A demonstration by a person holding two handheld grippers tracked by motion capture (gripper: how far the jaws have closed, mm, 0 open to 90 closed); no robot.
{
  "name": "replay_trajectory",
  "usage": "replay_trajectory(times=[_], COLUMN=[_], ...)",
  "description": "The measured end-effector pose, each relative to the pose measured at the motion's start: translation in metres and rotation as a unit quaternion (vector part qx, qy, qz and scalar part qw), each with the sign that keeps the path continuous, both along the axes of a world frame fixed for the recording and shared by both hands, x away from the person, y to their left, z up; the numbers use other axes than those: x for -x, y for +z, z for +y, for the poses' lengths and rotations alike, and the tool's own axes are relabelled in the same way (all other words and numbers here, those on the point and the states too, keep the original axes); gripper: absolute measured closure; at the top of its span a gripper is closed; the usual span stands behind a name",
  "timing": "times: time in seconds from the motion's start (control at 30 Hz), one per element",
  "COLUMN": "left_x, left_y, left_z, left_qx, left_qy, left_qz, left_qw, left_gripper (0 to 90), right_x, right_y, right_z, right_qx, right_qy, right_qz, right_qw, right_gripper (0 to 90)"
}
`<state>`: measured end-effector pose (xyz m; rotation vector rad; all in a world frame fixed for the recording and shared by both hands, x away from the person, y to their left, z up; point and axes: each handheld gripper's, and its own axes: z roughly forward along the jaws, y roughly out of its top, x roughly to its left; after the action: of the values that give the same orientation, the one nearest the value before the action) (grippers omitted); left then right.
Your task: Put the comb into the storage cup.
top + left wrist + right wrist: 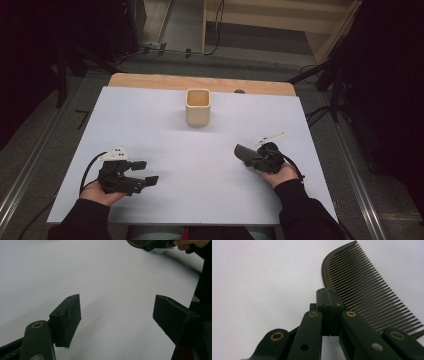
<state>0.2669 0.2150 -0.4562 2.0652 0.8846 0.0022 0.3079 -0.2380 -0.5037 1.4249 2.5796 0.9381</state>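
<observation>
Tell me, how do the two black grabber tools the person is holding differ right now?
The left gripper has its jaws wide apart with nothing between them, just bare white table; the right gripper has its jaws pressed together on the spine of a dark comb. The left gripper carries a grey plate on top in the high view, while the right gripper lies more on its side. Both are black, hand-held and low over the table.

A white bench [165,145] with a bare wooden strip [200,82] along its far edge carries a beige cup [198,107] near that edge, mid-width.
</observation>
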Motion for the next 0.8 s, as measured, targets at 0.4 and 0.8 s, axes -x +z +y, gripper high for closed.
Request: replay_trajectory(times=[0.4,0.8], left_x=[0.0,0.0], left_y=[0.0,0.0], left_z=[0.0,0.001], left_qx=[-0.001,-0.001], left_qy=[-0.001,-0.001], left_qz=[0.0,0.001], left_qw=[1.0,1.0], left_gripper=[23.3,23.3], right_x=[-0.011,-0.018], right_y=[-0.001,-0.001], right_z=[-0.004,-0.006], right_qx=[0.003,0.004], right_qy=[-0.014,-0.026], right_qz=[-0.009,-0.014], right_qw=[0.9998,0.9996], right_gripper=[87.5,87.5])
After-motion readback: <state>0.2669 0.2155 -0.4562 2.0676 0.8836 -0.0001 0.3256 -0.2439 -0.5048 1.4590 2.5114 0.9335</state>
